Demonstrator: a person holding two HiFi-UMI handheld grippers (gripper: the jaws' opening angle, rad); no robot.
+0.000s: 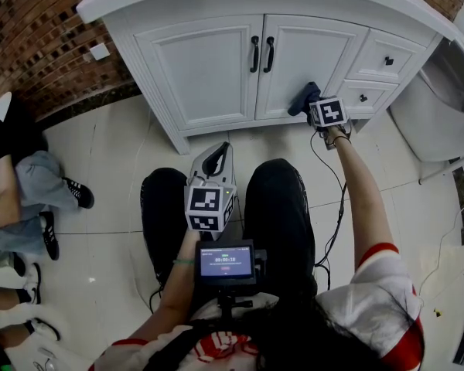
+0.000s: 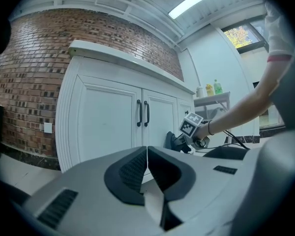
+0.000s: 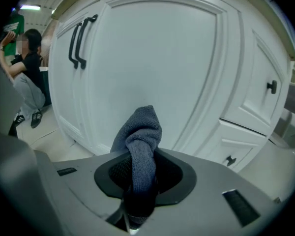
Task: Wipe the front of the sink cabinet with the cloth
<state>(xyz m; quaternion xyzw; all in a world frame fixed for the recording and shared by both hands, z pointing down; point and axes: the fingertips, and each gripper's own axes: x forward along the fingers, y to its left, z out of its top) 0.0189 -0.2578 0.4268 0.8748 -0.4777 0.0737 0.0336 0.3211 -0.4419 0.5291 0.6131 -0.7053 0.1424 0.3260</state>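
You have a pale tiled floor point(image 1: 116, 157) under you. The white sink cabinet point(image 1: 209, 76) stands on it. Left of the cabinet, well apart, another person's black sneakers point(image 1: 79, 193) rest on the tiles. A black cable point(image 1: 325, 260) trails before its right end.

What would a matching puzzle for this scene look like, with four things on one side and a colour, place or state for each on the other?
Things:
1. cloth
2. left gripper
3. door handles
4. wall

Descriptions:
a. black
b. shut, with nothing in it
c. reddish-brown brick
d. clamped in the right gripper

Pairs: 1-d, 2-b, 3-a, 4-c
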